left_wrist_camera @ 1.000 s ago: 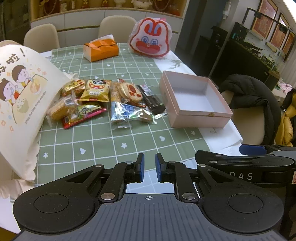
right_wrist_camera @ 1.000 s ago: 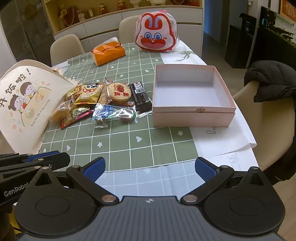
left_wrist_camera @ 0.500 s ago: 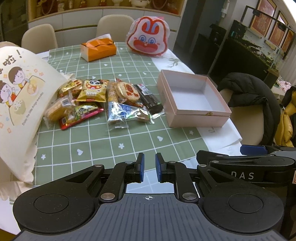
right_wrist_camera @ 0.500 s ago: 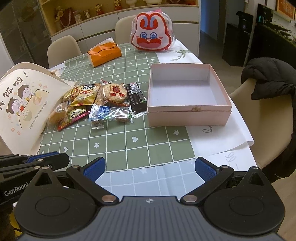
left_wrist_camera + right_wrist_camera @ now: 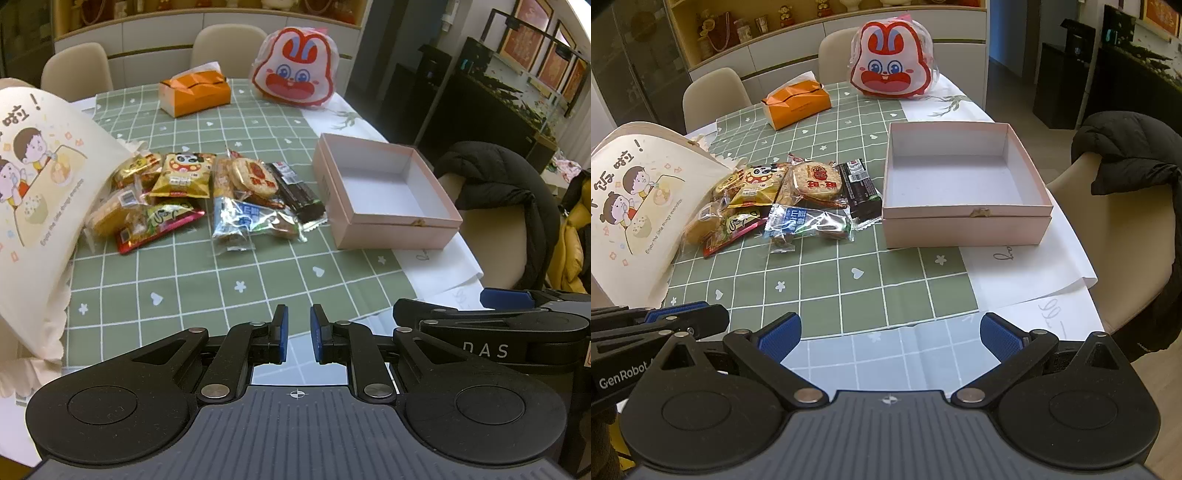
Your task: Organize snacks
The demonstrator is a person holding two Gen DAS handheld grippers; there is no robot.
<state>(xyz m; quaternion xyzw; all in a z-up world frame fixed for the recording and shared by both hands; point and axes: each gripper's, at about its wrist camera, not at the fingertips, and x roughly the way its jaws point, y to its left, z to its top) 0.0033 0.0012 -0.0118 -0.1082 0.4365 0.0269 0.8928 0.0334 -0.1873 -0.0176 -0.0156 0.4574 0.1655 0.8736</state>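
Observation:
Several wrapped snacks lie in a loose pile on the green checked tablecloth, left of an empty pink box. Among them are a yellow panda packet, a round rice cracker, a dark bar and a blue-and-clear packet. My left gripper hangs over the table's near edge, shut with nothing between its blue pads. My right gripper stands open and empty beside it, also short of the snacks.
A cream cartoon tote bag rests at the left of the pile. An orange tissue box and a rabbit-face bag sit at the far end. A chair with a black jacket stands at the right.
Both views shifted slightly over the table; the snacks, the box and both grippers' jaws stay as they were.

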